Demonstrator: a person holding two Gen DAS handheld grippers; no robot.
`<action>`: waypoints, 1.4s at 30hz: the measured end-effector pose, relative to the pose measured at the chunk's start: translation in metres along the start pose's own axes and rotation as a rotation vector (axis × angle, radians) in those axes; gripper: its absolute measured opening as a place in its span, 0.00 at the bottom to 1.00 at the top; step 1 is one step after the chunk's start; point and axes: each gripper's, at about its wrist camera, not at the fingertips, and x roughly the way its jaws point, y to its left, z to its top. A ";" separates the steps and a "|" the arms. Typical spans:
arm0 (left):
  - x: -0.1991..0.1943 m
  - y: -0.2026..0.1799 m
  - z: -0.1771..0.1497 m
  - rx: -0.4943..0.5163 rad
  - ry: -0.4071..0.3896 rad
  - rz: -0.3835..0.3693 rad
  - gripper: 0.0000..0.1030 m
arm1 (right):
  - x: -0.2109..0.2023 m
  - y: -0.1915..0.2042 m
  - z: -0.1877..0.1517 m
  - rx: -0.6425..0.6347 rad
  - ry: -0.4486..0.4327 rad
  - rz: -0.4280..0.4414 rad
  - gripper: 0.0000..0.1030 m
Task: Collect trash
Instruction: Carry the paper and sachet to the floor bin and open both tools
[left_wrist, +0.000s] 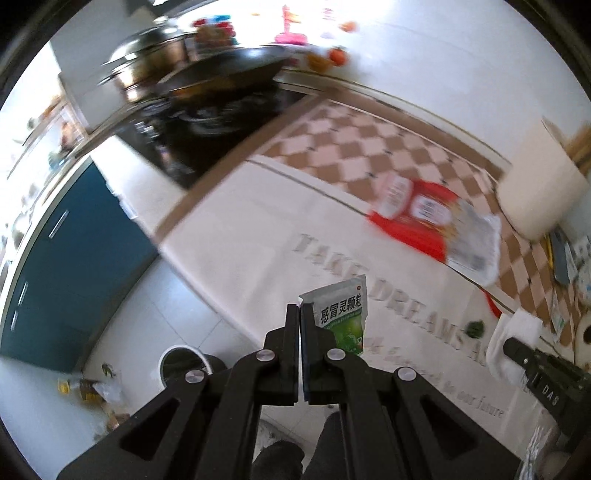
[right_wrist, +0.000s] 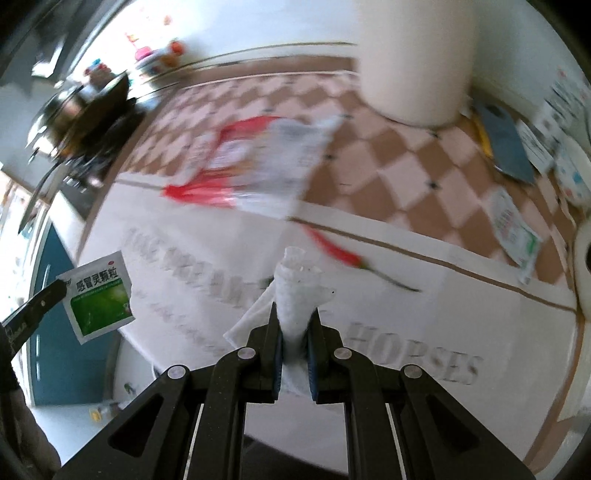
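My left gripper (left_wrist: 299, 308) is shut on a green and white medicine sachet (left_wrist: 341, 317) and holds it above the table edge; the sachet also shows in the right wrist view (right_wrist: 98, 297). My right gripper (right_wrist: 294, 312) is shut on a crumpled white tissue (right_wrist: 297, 291); the tissue also shows in the left wrist view (left_wrist: 513, 343). A red and white snack bag (left_wrist: 432, 221) lies on the tablecloth (left_wrist: 258, 229), also seen in the right wrist view (right_wrist: 258, 162). A red chili (right_wrist: 340, 253) lies near it. A bin with a white rim (left_wrist: 183, 363) stands on the floor below.
A stove with a black wok (left_wrist: 218, 77) and a steel pot (left_wrist: 147, 55) is at the far left. A cream container (right_wrist: 417, 59) stands at the back. Another sachet (right_wrist: 515, 234) and a paper roll (right_wrist: 585, 258) lie at the right. Blue cabinets (left_wrist: 74, 266) stand below the counter.
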 end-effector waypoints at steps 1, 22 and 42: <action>-0.003 0.012 -0.002 -0.016 -0.005 0.008 0.00 | -0.001 0.012 -0.001 -0.020 -0.002 0.008 0.11; 0.138 0.375 -0.179 -0.660 0.238 0.102 0.00 | 0.166 0.388 -0.164 -0.585 0.268 0.259 0.11; 0.482 0.522 -0.357 -0.870 0.524 0.016 0.04 | 0.632 0.514 -0.337 -0.675 0.600 0.259 0.13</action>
